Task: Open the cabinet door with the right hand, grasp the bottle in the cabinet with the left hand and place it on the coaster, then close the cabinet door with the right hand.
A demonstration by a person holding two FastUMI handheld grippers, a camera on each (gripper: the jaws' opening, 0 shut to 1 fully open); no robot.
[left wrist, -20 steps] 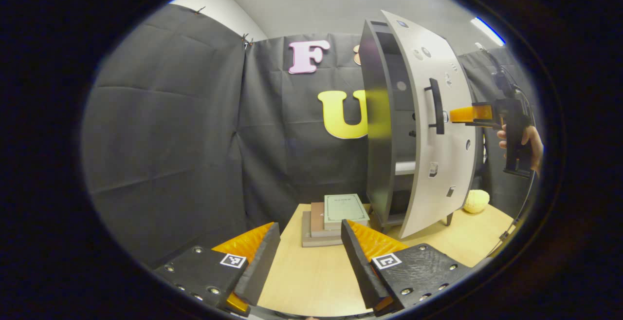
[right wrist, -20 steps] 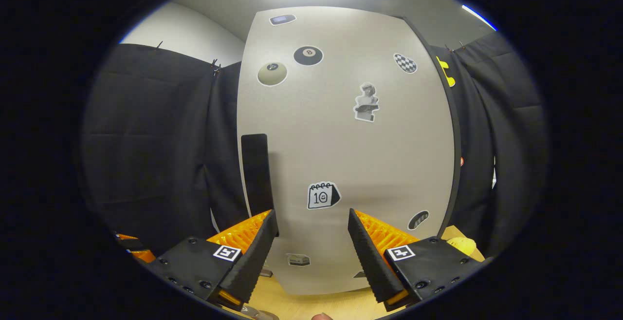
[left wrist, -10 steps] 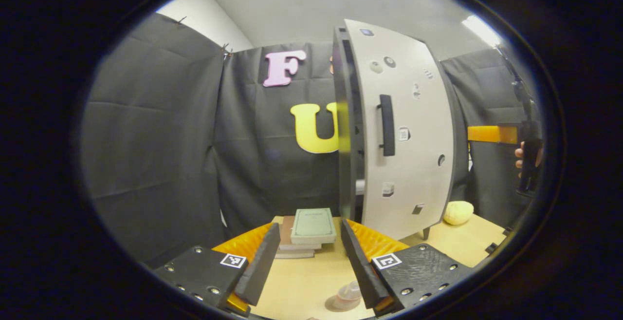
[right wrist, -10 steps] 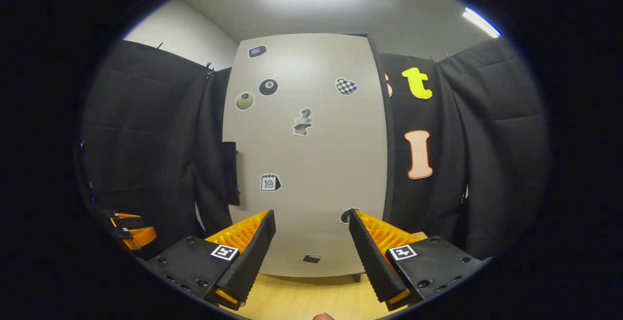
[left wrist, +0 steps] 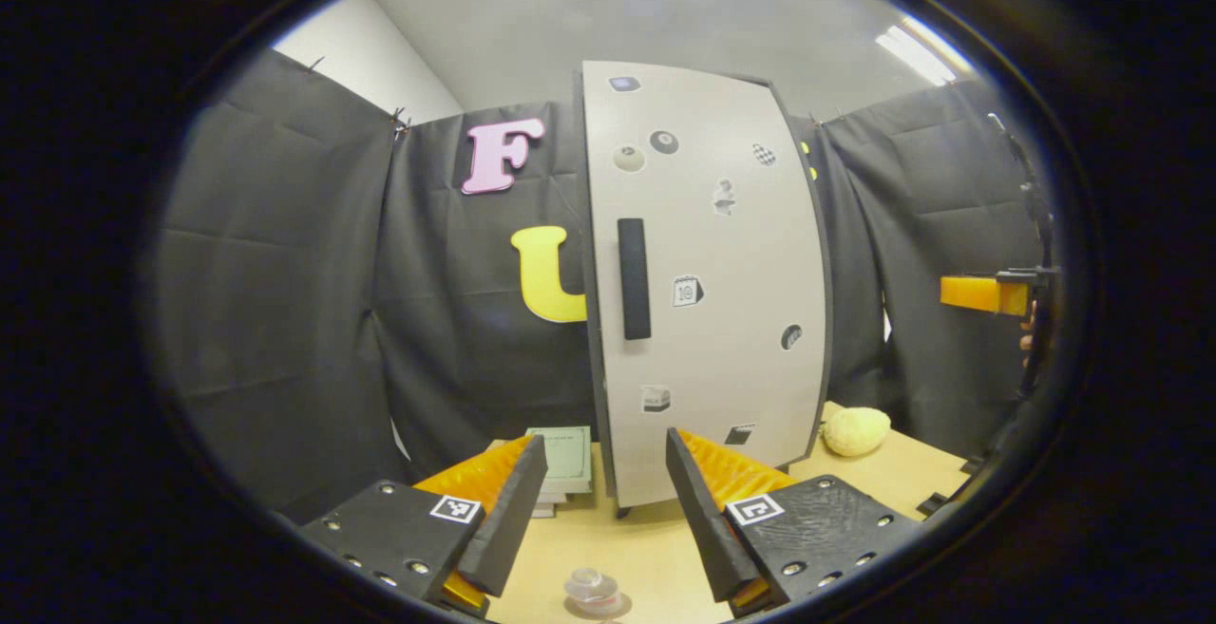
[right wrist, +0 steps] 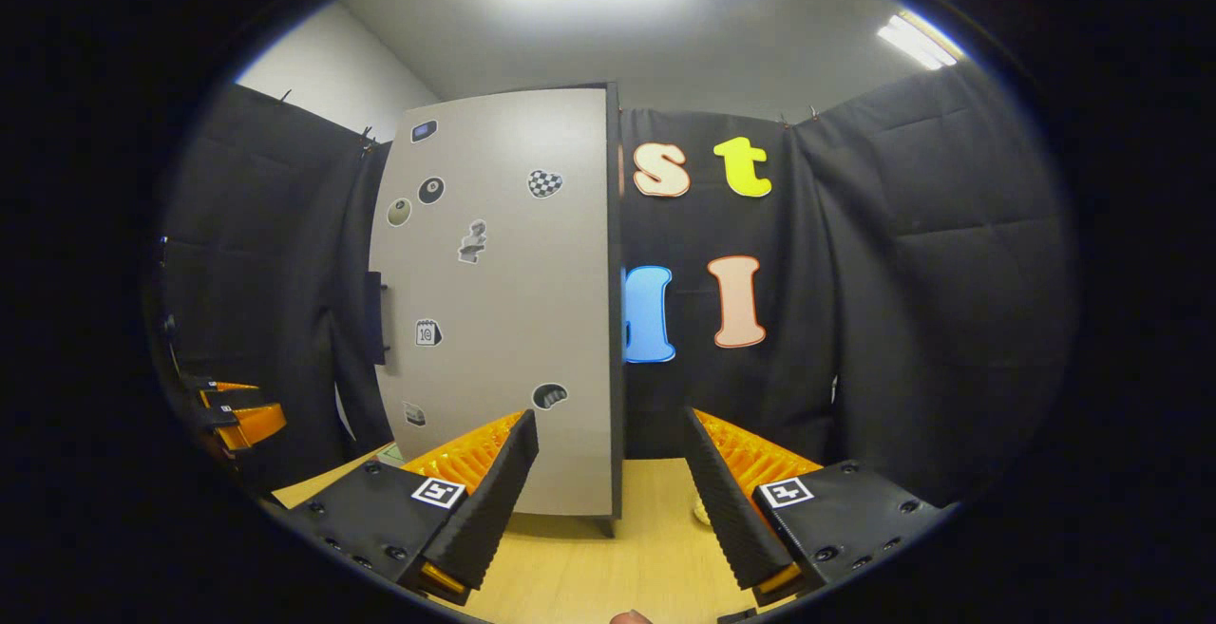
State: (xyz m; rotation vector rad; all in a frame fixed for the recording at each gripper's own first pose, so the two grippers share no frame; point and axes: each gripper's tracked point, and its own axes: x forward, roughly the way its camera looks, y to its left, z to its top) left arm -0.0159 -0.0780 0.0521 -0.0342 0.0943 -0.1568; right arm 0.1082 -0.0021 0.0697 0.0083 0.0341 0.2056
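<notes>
Cabinet door (left wrist: 708,282) is sitting shut on the cabinet, facing both grippers with nothing touching it. Left gripper (left wrist: 598,510) and right gripper (right wrist: 613,501) are hovering before it, jaws spread and empty, while the bottle (left wrist: 592,588) is standing on the table (left wrist: 646,557) below the left gripper.

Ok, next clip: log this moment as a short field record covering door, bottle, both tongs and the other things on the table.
cabinet door: shut, handle untouched
bottle: on the table near the left tongs, seemingly on a coaster
left tongs: open, empty, facing the door
right tongs: open, empty, apart from the cabinet
books: stacked left of the cabinet
yellow object: right of the cabinet
task stage: looks finished
</notes>
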